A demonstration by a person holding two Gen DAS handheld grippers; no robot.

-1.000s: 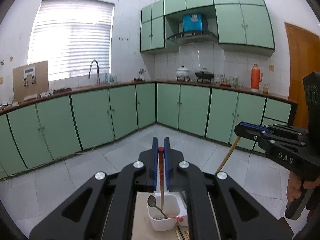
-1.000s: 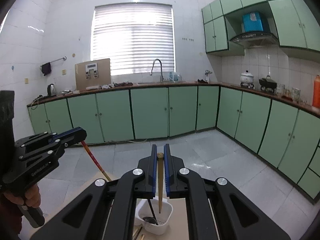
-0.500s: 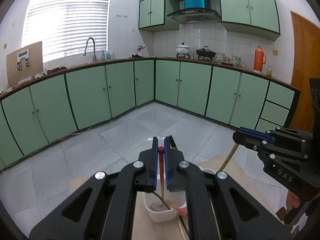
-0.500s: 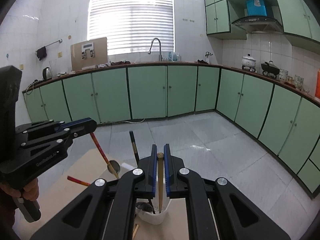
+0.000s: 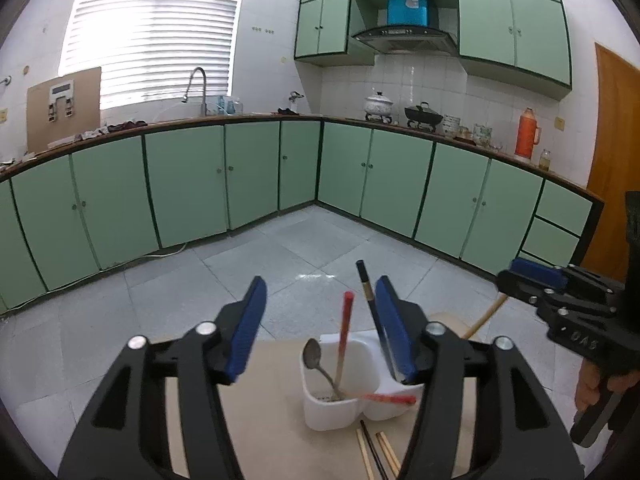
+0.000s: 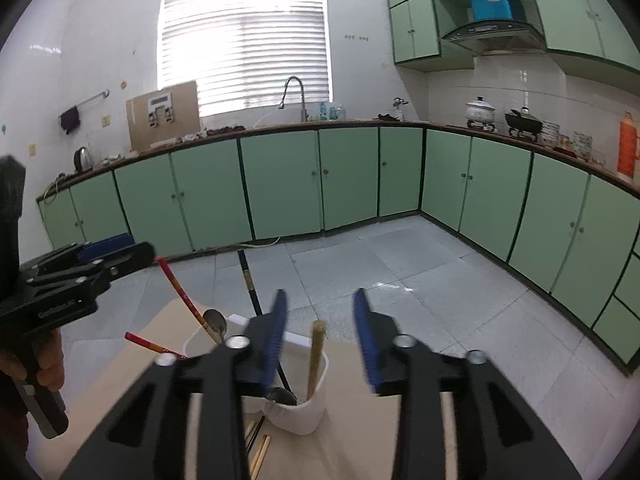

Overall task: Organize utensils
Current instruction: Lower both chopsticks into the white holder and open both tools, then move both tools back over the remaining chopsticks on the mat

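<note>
Your left tool (image 5: 320, 320) and right tool (image 6: 320, 332) have just spread, pinching nothing. Red chopstick (image 5: 344, 332) and wooden chopstick (image 6: 316, 356) stand in the white holder (image 5: 340, 412) on the tabletop (image 5: 264, 420).

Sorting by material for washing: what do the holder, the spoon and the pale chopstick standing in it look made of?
Holder: likely plastic, white, smooth moulded walls.
Spoon: likely metal, dull grey with a faint sheen.
Pale chopstick: likely bamboo or wood, matte tan.
</note>
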